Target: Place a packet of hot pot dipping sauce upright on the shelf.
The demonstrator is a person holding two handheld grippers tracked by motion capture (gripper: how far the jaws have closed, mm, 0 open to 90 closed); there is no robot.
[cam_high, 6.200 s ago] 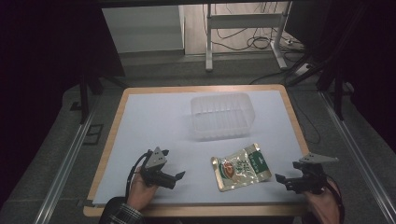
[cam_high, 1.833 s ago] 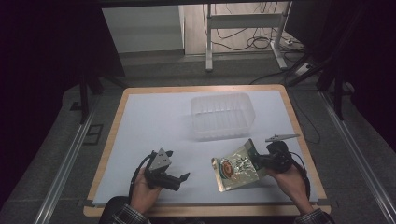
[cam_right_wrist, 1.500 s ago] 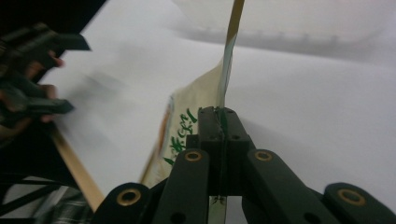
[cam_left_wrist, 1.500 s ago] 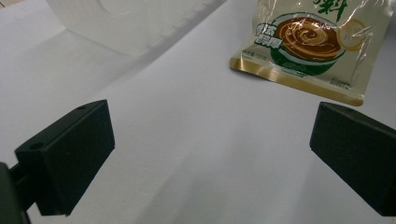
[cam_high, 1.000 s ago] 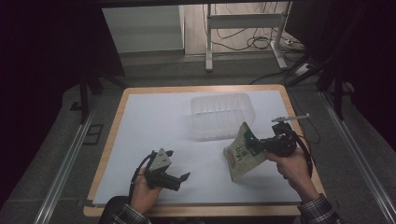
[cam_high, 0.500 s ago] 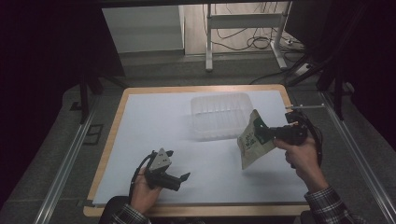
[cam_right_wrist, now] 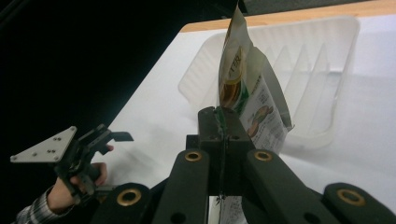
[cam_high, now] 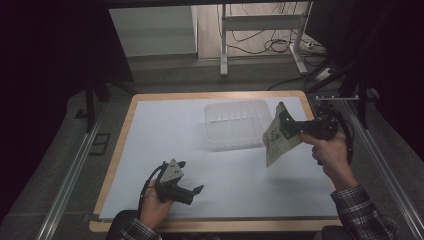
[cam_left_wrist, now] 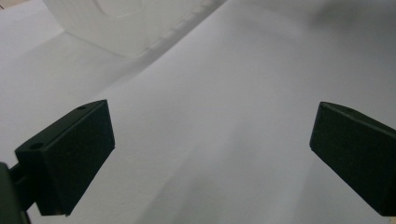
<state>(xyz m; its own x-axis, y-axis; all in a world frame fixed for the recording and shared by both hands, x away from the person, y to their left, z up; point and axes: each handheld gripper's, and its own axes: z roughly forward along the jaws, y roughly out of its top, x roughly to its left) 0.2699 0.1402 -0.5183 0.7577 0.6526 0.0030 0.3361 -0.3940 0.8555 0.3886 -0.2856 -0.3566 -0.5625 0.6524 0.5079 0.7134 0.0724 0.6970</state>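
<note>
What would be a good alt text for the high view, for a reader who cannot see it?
The right gripper holds a printed food pouch in the air beside a clear plastic tray on a white-covered table. The left gripper rests open near the front edge.

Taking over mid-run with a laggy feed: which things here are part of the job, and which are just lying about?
In the job:
- snack pouch, pinched by its edge, off the table
- right gripper, jaws shut on the pouch
- clear plastic tray, just beside the pouch
- left gripper, jaws open, idle low over the white table

Lying about:
- cables on the floor
- metal stand behind the table
</note>
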